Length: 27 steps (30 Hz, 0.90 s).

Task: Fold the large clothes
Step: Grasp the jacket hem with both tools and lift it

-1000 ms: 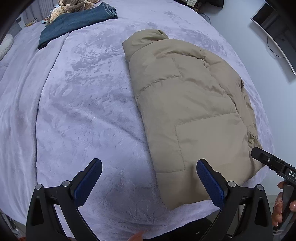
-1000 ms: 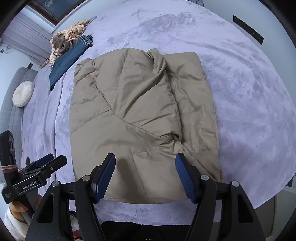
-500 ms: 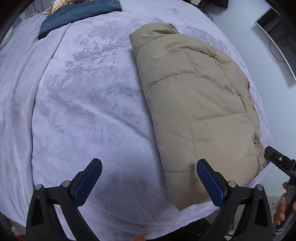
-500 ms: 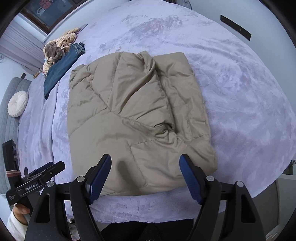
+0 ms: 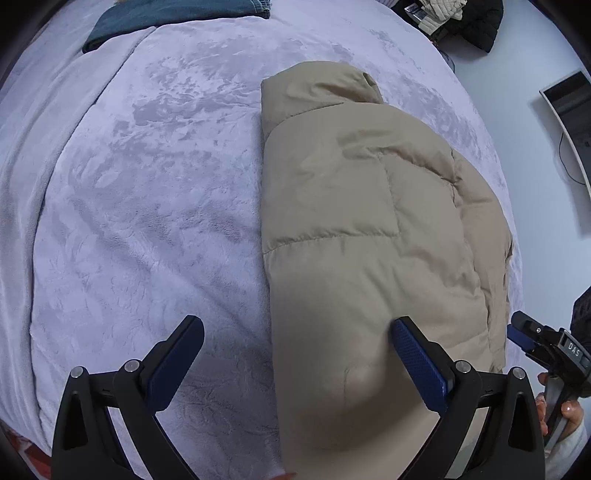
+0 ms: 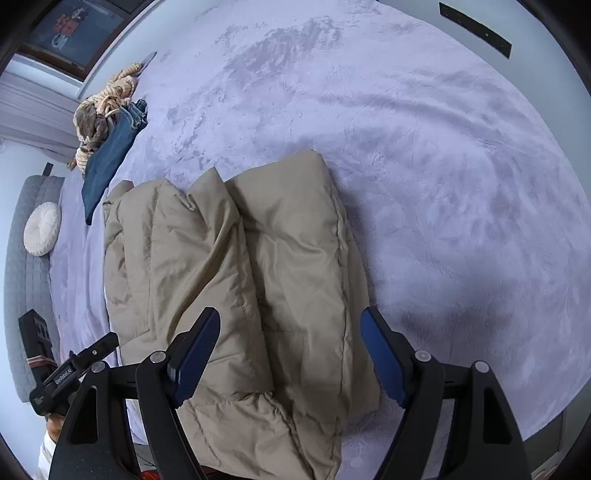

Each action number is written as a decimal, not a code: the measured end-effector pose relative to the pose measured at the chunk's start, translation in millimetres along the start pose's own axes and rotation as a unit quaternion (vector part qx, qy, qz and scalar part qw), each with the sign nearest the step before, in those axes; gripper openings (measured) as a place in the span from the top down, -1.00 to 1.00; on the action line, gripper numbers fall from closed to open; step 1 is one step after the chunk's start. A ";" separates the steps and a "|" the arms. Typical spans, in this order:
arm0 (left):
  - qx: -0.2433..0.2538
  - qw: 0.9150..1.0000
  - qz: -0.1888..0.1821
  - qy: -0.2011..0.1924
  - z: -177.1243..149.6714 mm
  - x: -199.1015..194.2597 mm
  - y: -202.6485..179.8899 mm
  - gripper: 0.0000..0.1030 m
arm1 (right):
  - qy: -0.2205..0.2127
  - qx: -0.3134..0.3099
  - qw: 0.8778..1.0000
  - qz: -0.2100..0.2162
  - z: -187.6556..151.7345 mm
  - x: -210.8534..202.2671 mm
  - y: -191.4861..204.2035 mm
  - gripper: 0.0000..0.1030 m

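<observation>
Nearest in the left wrist view, the left gripper (image 5: pixel 295 363) holds its black fingers with blue ribbed pads (image 5: pixel 419 365) wide apart, straddling the near left edge of the beige quilted puffer jacket (image 5: pixel 369 240); the right-hand pad lies against the padded cloth, the left-hand one hangs over bare blanket. In the right wrist view the right gripper (image 6: pixel 290 354) is likewise spread wide, its two fingers standing either side of the jacket's near right part, gripping nothing.

Each gripper shows in the other's camera (at the frame's edge): the right one at the near right of the left view, with white letters reading "DAS" on its black body, and the left one at the near left of the right view, with a label that seems to read "GenRobot.AI".

The jacket lies folded lengthwise on the pale lilac plush blanket (image 6: pixel 461 203) that covers the bed, its hem at the near edge, its collar at the far end, a folded-in sleeve on top.

Farther off to the left, folded blue jeans (image 6: pixel 110 158) lie on the blanket, touching a tan and brown bundle of cloth (image 6: pixel 103 107). A round cream cushion (image 6: pixel 42 229) rests on a grey quilted surface (image 6: pixel 26 280) at the far left. A dark framed picture (image 6: pixel 70 26) hangs on the far wall; its writing cannot be read.
</observation>
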<state>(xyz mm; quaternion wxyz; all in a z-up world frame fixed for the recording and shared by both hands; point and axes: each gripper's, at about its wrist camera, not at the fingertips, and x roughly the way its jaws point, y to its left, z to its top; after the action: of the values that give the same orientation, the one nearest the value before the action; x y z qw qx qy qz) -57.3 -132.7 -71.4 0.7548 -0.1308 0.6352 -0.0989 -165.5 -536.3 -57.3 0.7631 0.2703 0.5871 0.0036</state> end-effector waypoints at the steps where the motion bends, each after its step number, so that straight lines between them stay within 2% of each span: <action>1: -0.002 1.000 -0.003 -0.002 1.3 1.7 -0.4 -0.98 | 0.004 -0.002 1.000 0.006 4.1 3.3 -3.7 -0.57; 2: -0.004 1.000 -0.005 -0.003 2.3 2.9 -0.3 -0.98 | 0.007 -0.002 1.000 0.012 7.7 6.4 -7.2 -0.58; 5: -0.013 0.999 -0.030 0.005 4.4 8.2 0.6 -0.98 | 0.013 0.007 0.999 0.047 17.7 16.6 -20.4 -0.84; 11: -0.019 0.999 -0.037 0.008 3.0 14.6 -6.4 -0.98 | 0.043 0.046 0.990 0.123 35.1 50.5 -47.6 -0.85; 12: -0.018 0.999 -0.037 0.009 2.9 15.2 -8.8 -0.98 | 0.053 0.061 0.987 0.136 36.9 59.3 -52.4 -0.95; 14: -0.014 0.999 -0.036 0.011 3.6 16.3 -12.7 -0.98 | 0.067 0.087 0.981 0.161 40.1 72.3 -58.9 -0.99; 19: -0.007 1.000 -0.026 0.015 6.4 17.0 -17.5 -0.98 | 0.074 0.082 0.965 0.237 46.0 72.4 -48.5 -0.99; 23: 0.001 1.000 -0.020 0.016 7.5 16.9 -22.5 -0.98 | 0.087 0.011 0.970 0.229 48.4 62.0 -22.8 -0.99; 27: 0.006 1.000 -0.020 0.017 9.9 18.3 -26.0 -0.98 | 0.109 -0.061 0.975 0.183 51.7 64.3 3.0 -0.99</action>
<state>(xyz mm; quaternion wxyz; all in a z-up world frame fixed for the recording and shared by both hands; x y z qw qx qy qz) -43.9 -162.4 -78.4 0.7425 -0.1376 0.6444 -0.1202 -98.1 -534.1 -105.1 0.6960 0.3240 0.6058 0.2088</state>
